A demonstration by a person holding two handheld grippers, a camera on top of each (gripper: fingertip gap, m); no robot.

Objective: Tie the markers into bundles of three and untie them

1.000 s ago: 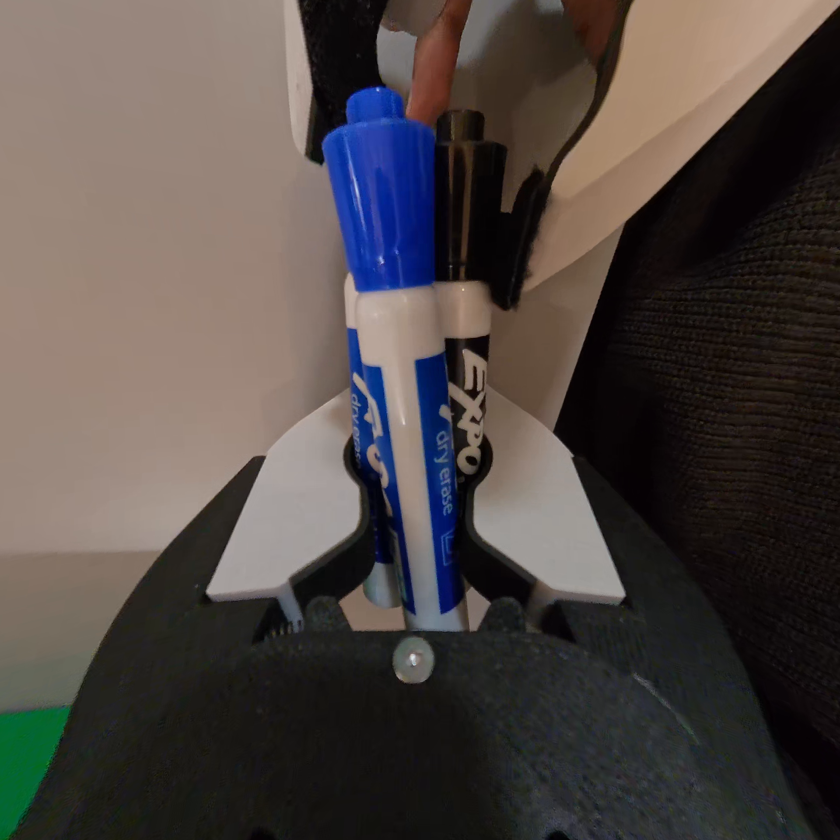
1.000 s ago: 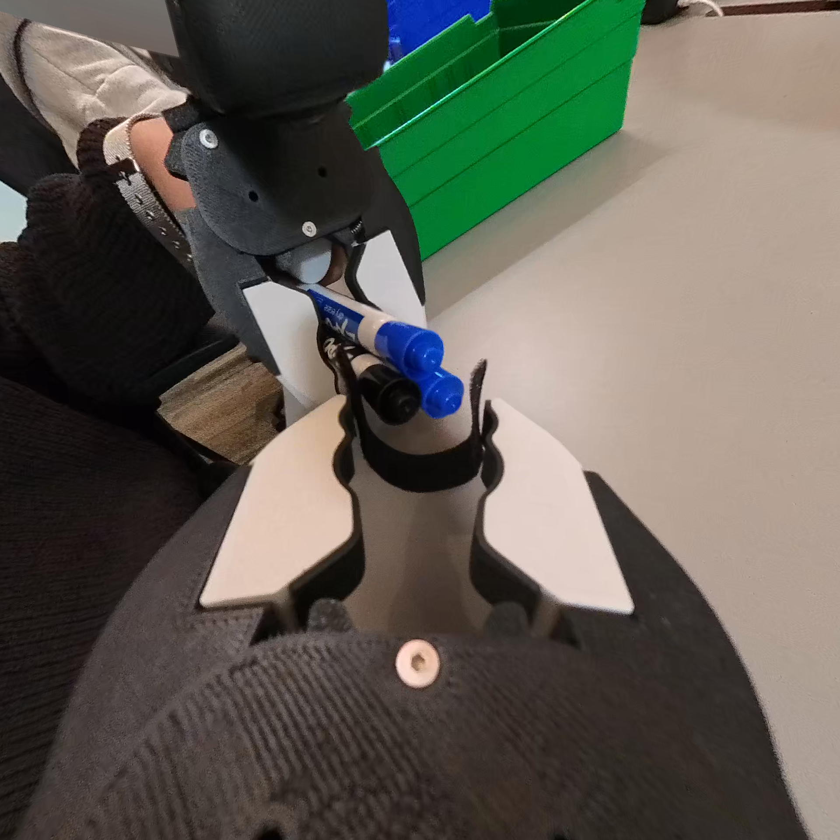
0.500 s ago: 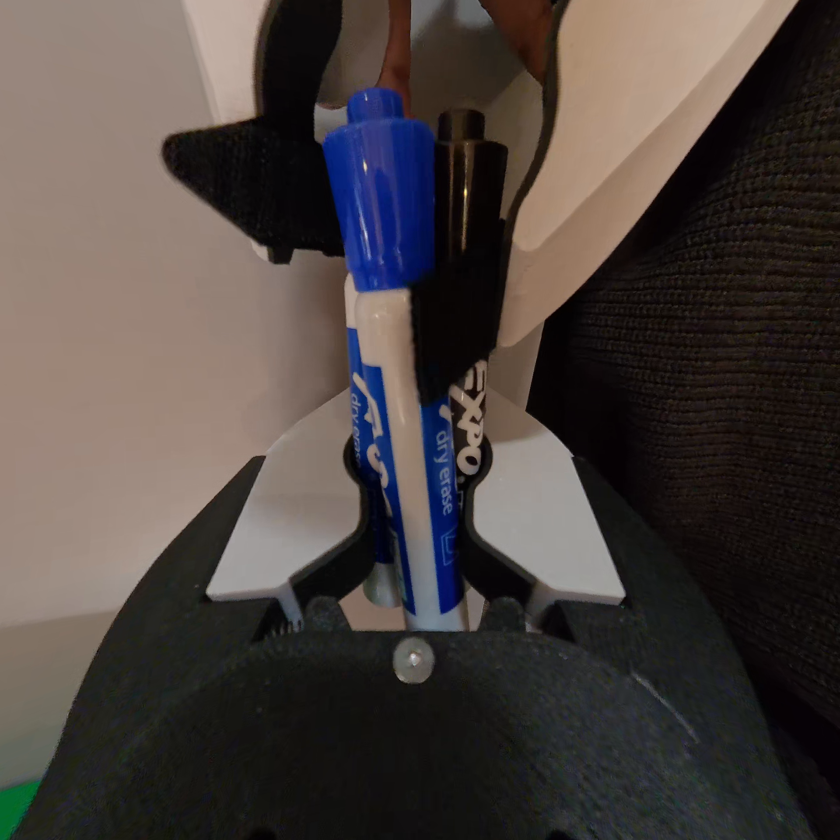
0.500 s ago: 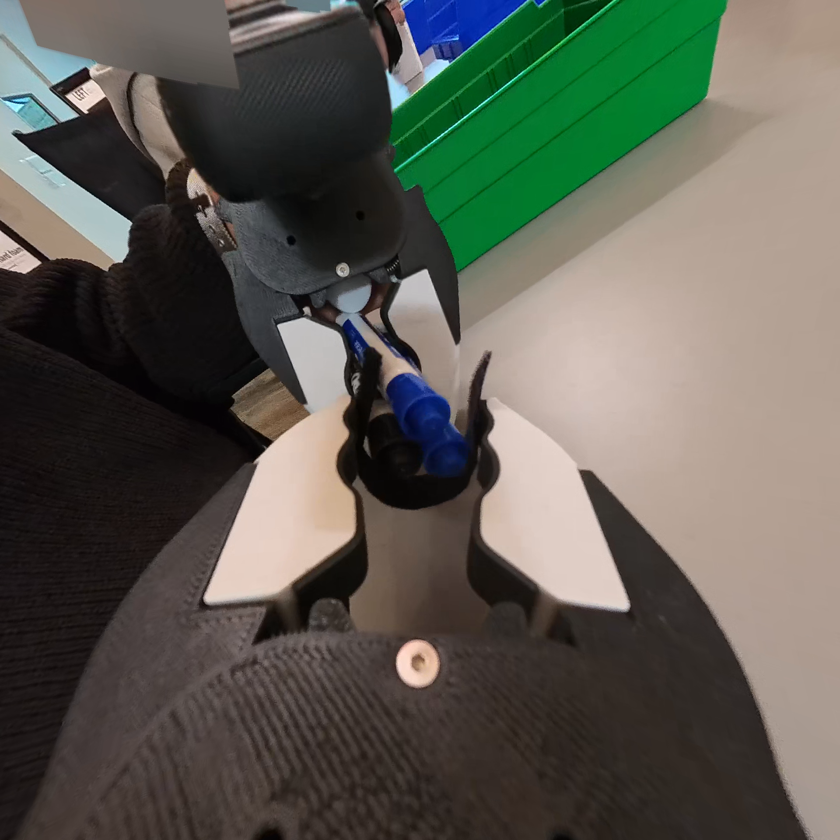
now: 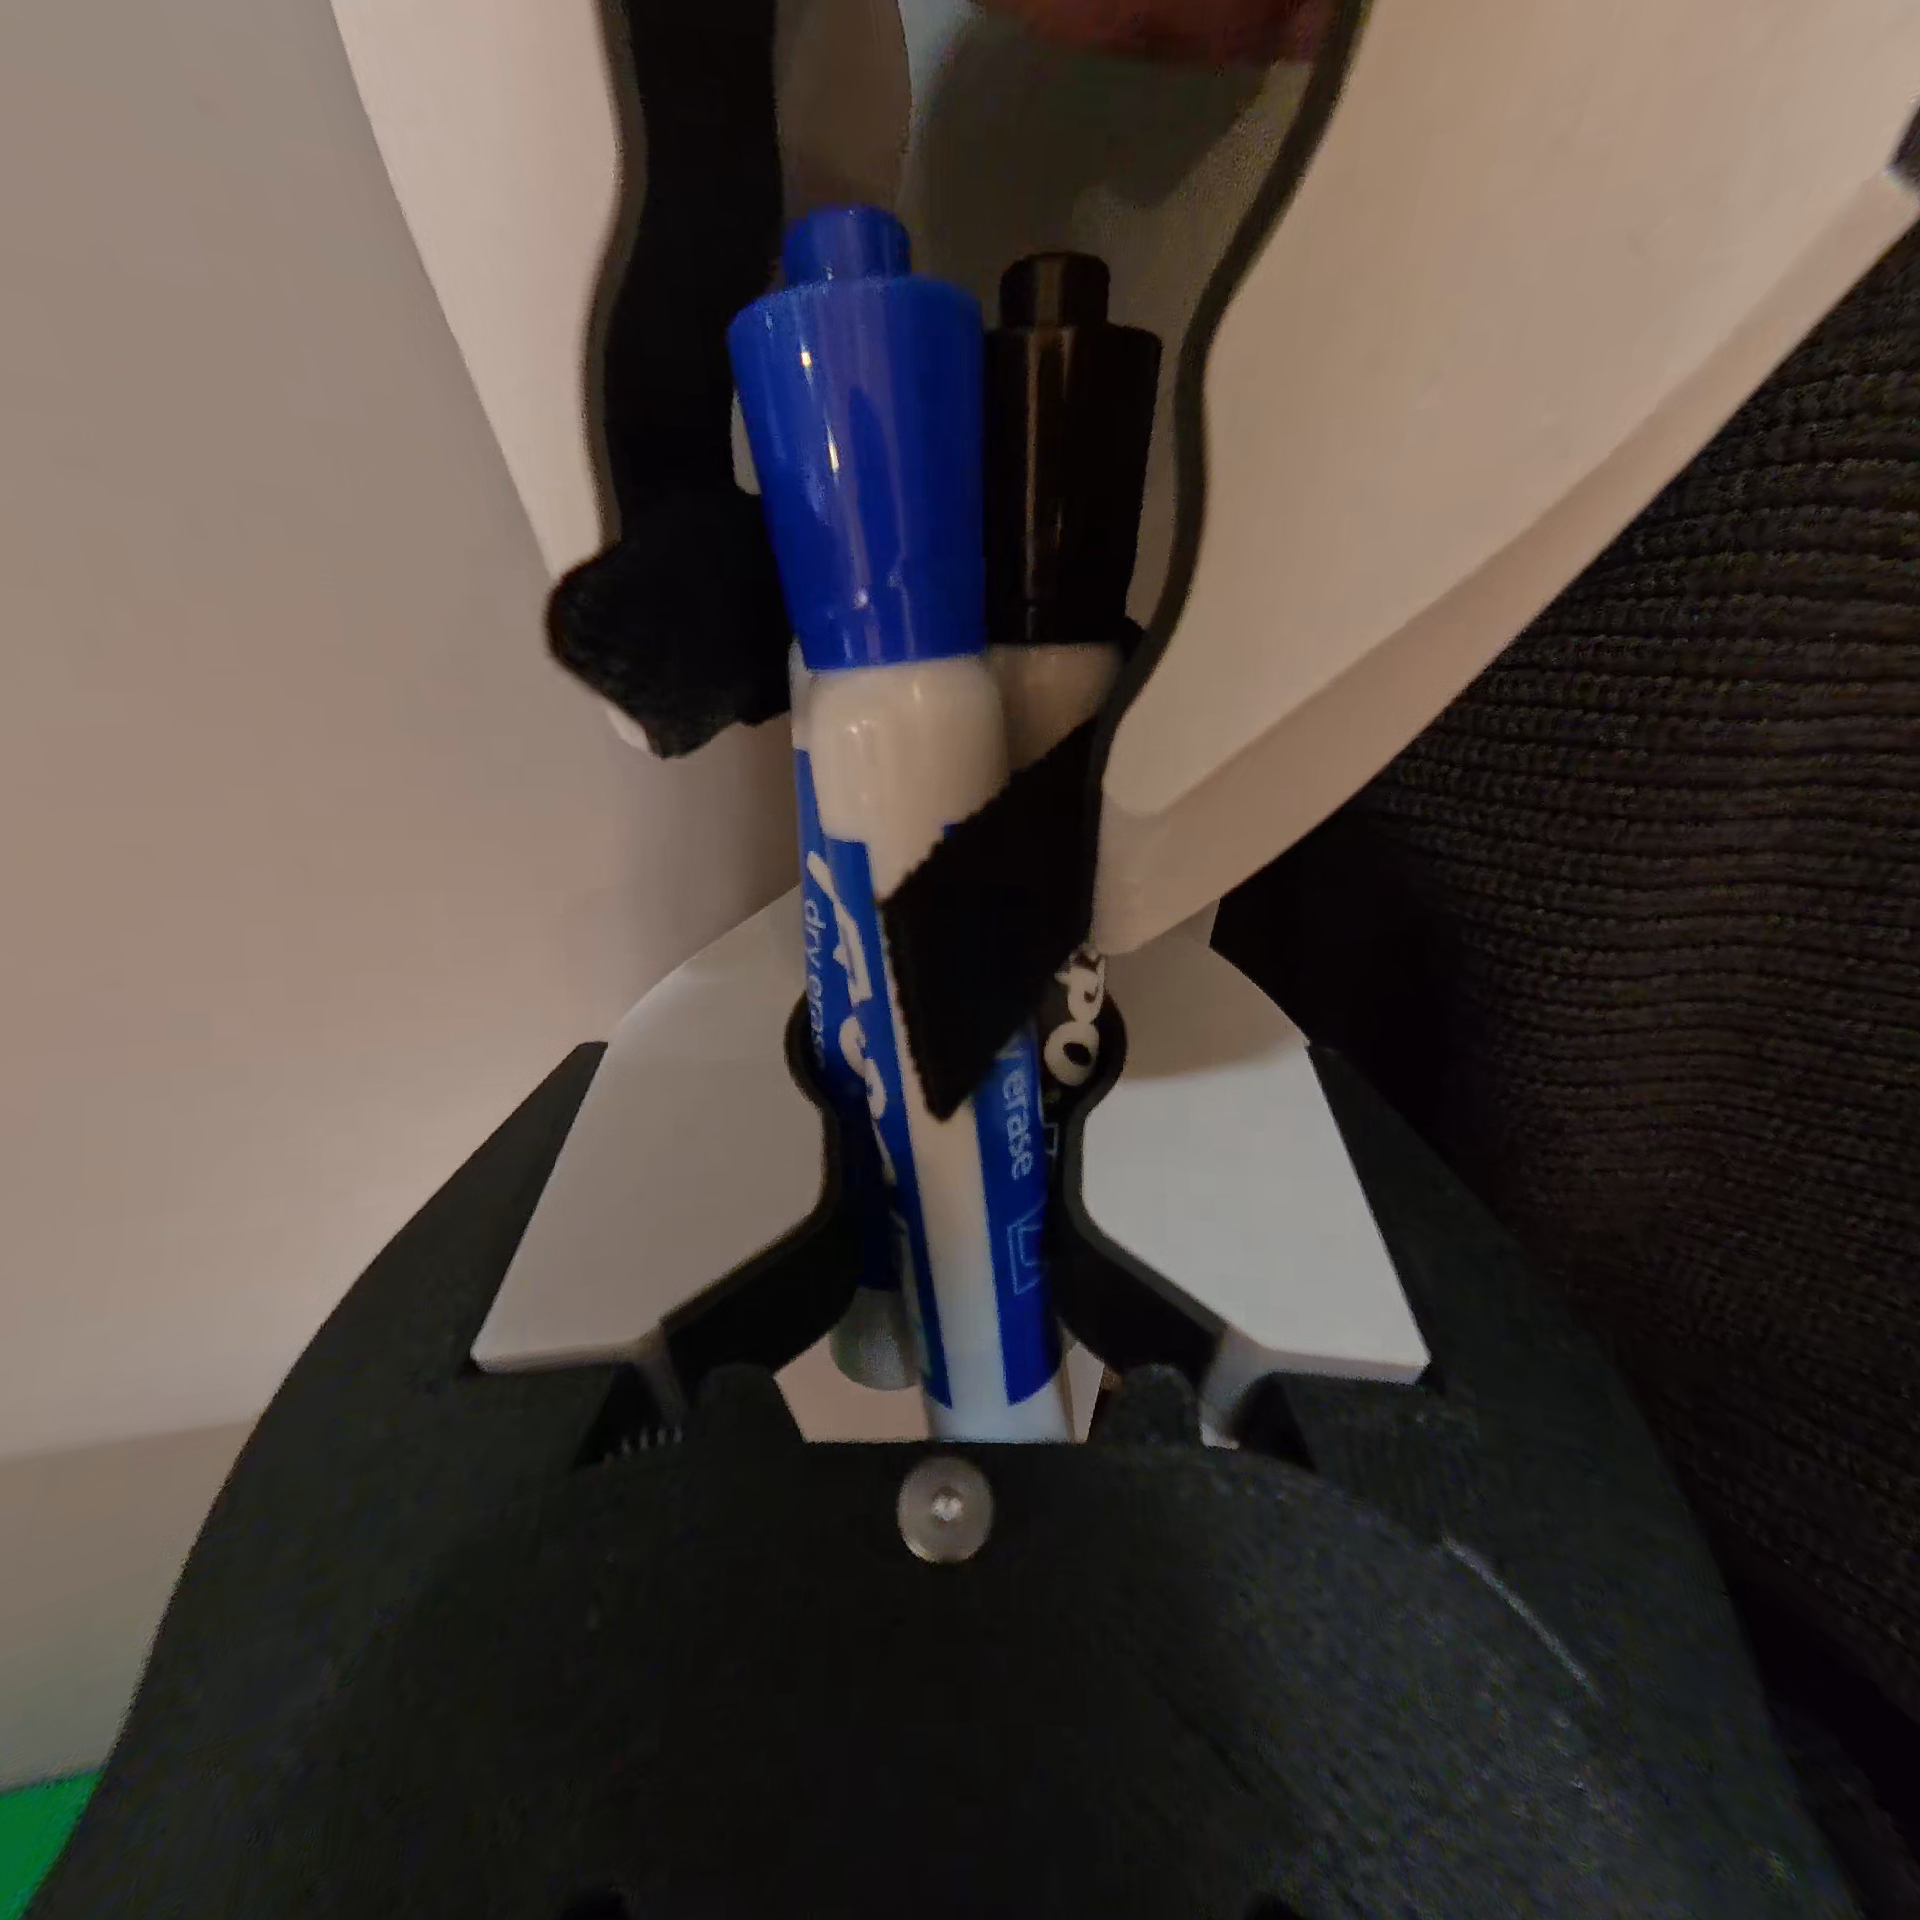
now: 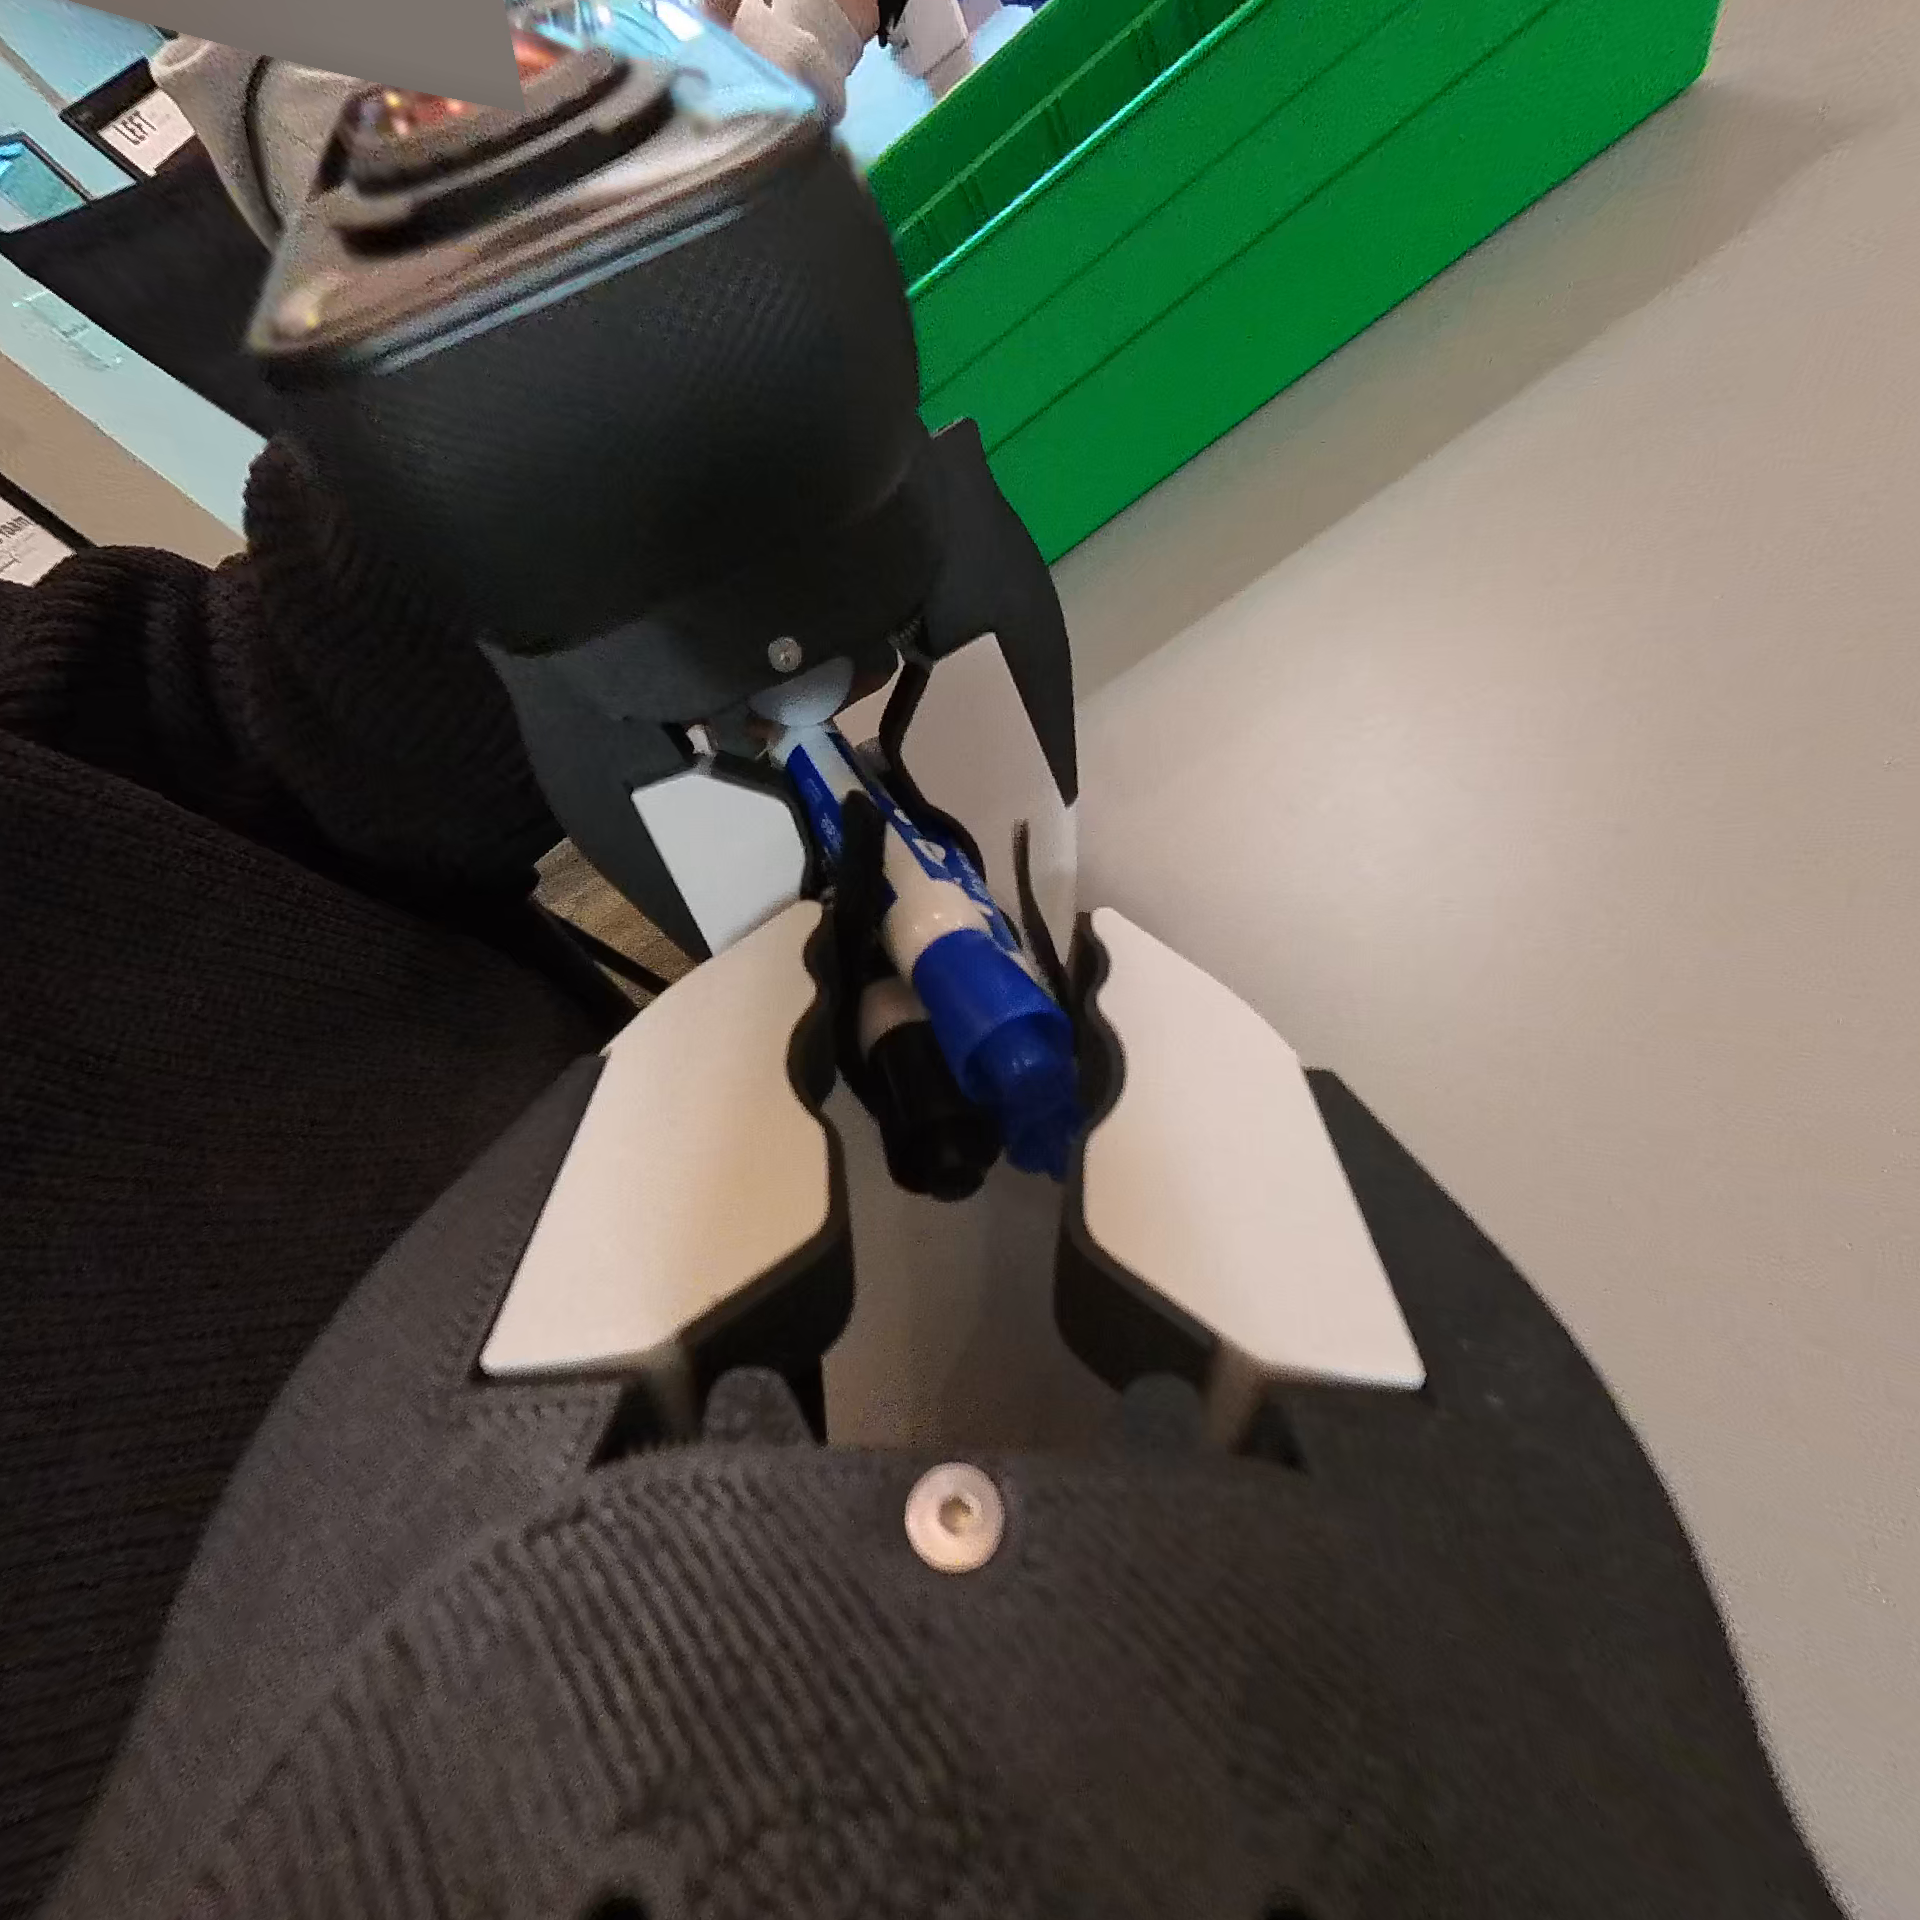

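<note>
Markers bundled between our two grippers
Our left gripper (image 5: 951, 1049) clenches three markers (image 5: 883, 623); our right gripper (image 6: 951, 997), jaws spread, carries a black strap (image 5: 987, 935) around them.

The table (image 6: 1507, 831) is a smooth, pale grey-beige surface that fills the right side of the right wrist view; a bright green plastic bin (image 6: 1299, 281) stands directly on it at the far end, long and ribbed along its side, with dividers inside, its near corner casting a soft shadow onto the tabletop; the table's near edge shows at the left, with wood-grain flooring (image 6: 603, 904) below it; in the left wrist view the same pale surface (image 5: 260, 935) fills the left side, and a sliver of green (image 5: 52, 1860) shows in the bottom left corner.
</note>
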